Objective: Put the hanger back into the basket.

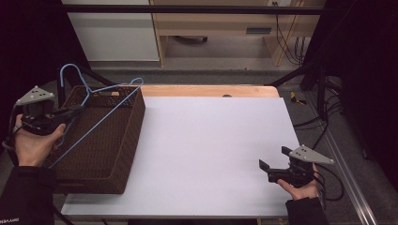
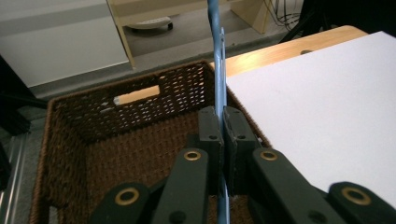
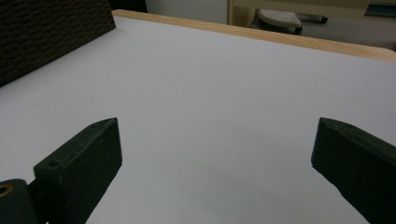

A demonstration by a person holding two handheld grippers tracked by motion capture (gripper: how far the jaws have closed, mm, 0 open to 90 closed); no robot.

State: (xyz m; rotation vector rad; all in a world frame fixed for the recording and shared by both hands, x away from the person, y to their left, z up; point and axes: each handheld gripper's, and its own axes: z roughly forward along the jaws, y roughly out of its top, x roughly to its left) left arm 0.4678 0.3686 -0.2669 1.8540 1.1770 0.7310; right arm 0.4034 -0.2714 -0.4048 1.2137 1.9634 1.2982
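Observation:
A light blue wire hanger (image 1: pixel 101 105) lies tilted over the brown wicker basket (image 1: pixel 126 140) at the table's left. My left gripper (image 1: pixel 77 111) is shut on the hanger's wire above the basket's left rim. In the left gripper view the blue hanger (image 2: pixel 217 56) runs up between the closed pads (image 2: pixel 210 126), with the wicker basket (image 2: pixel 93 140) below. At the table's right front, my right gripper (image 1: pixel 273 160) hovers open over the white surface with nothing between its jaws. The right gripper (image 3: pixel 215 154) looks across the white tabletop (image 3: pixel 210 93).
The white board (image 1: pixel 211 150) covers most of the wooden table (image 1: pixel 206 90). A corner of the basket (image 3: pixel 46 32) is at the upper left of the right gripper view. Cables (image 1: pixel 328 183) trail off the right edge. Cabinets and shelving stand beyond the table.

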